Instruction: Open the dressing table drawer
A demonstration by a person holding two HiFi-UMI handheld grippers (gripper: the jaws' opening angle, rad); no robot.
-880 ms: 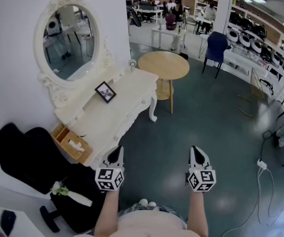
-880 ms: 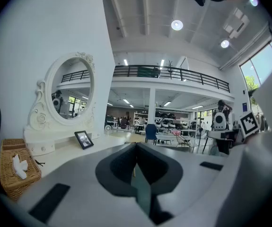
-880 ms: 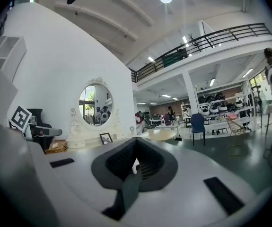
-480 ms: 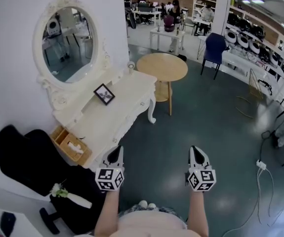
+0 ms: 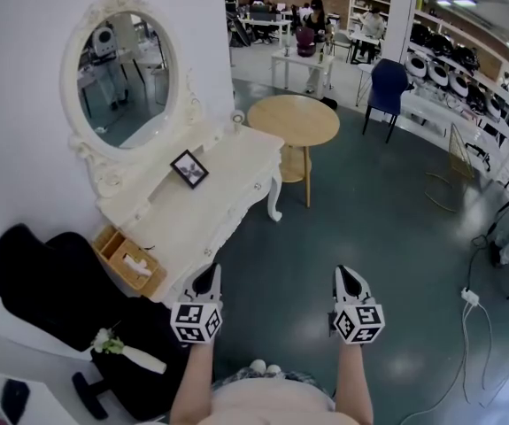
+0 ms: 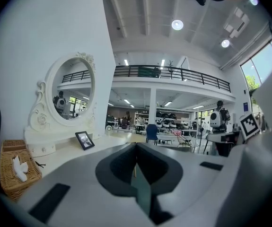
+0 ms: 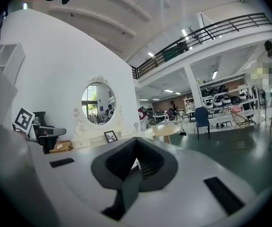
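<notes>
The white dressing table (image 5: 203, 204) stands against the left wall under an oval mirror (image 5: 121, 73). Its drawer front (image 5: 235, 215) faces the open floor, shut, with small knobs (image 5: 256, 185). My left gripper (image 5: 206, 274) hovers just off the table's near corner, shut and empty, level with the tabletop in the left gripper view (image 6: 136, 145). My right gripper (image 5: 349, 275) is out over the floor to the right, well apart from the table, shut with nothing in it (image 7: 136, 140). Neither gripper touches the drawer.
On the tabletop are a small photo frame (image 5: 188, 167) and a wicker basket (image 5: 128, 259). A black chair (image 5: 50, 290) stands at the table's near end. A round wooden table (image 5: 294, 119) stands beyond its far end. A blue chair (image 5: 387, 82) and a floor cable (image 5: 469, 297) are at the right.
The head view has wobbled slightly. Both grippers hold the same places, side by side, and stay shut.
</notes>
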